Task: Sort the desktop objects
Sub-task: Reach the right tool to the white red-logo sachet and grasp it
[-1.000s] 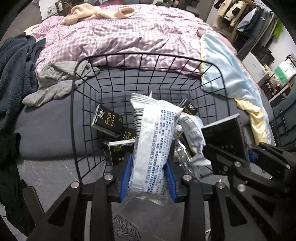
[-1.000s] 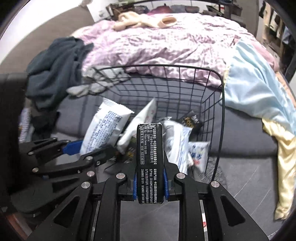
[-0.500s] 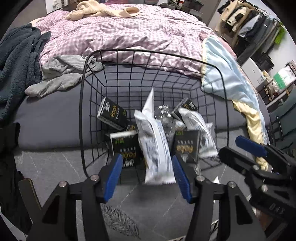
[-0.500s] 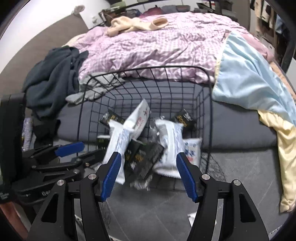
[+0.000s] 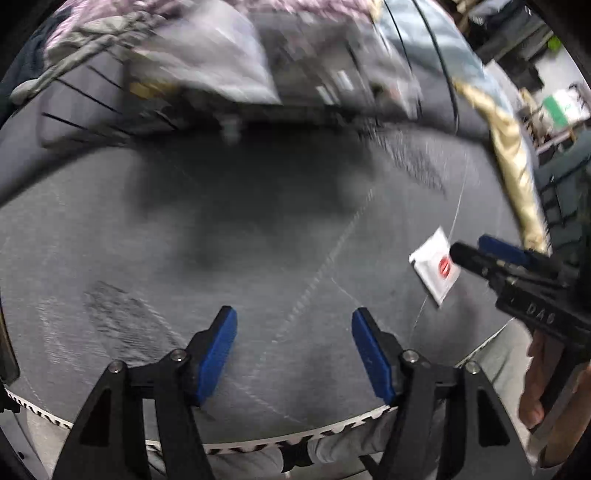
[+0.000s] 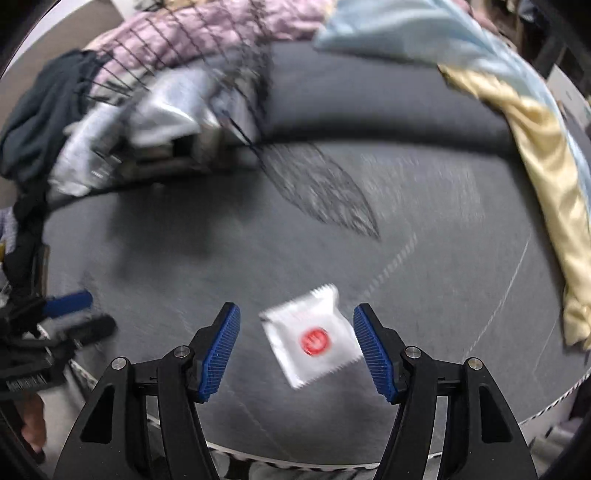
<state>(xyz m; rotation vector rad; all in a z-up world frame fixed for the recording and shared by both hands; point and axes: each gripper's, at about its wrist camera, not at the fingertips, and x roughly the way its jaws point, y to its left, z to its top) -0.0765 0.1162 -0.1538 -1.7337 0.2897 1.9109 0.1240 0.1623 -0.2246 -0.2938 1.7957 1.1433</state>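
Grey matting point(image 6: 424, 288) with a faint leaf pattern fills both of your wrist views, where a second ago they were filled by the wire basket. On that mat lies a small white sachet point(image 6: 314, 336) with a red round mark, flat and turned cornerwise. It sits between the blue pads of your right gripper point(image 6: 295, 347), closer to the right pad point(image 6: 373, 350) than to the left one; whether that pad touches its corner the blur does not let you tell. Those jaws stand wide and grip nothing. A second ago they were clamped on a black box over the basket, and half a second ago that box was dropping in.

Your left gripper point(image 5: 291, 354) also stands wide with only bare mat between its pads point(image 5: 218, 354), and its jaws have just been opening. A second ago it held a white and blue packet, which was falling into the basket half a second ago. From the left view the sachet point(image 5: 436, 266) lies far to the right, just under the tip of your right gripper point(image 5: 476, 251).

The black wire basket point(image 6: 221, 85) is now at the far edge of both views, badly smeared. Pale packets point(image 6: 162, 107) and darker shapes show inside it, but you cannot tell them apart. Beyond it are the lilac checked bedding point(image 6: 207, 33), a dark garment point(image 6: 40, 122) to the left, and light blue and yellow cloth point(image 6: 532, 147) to the right.
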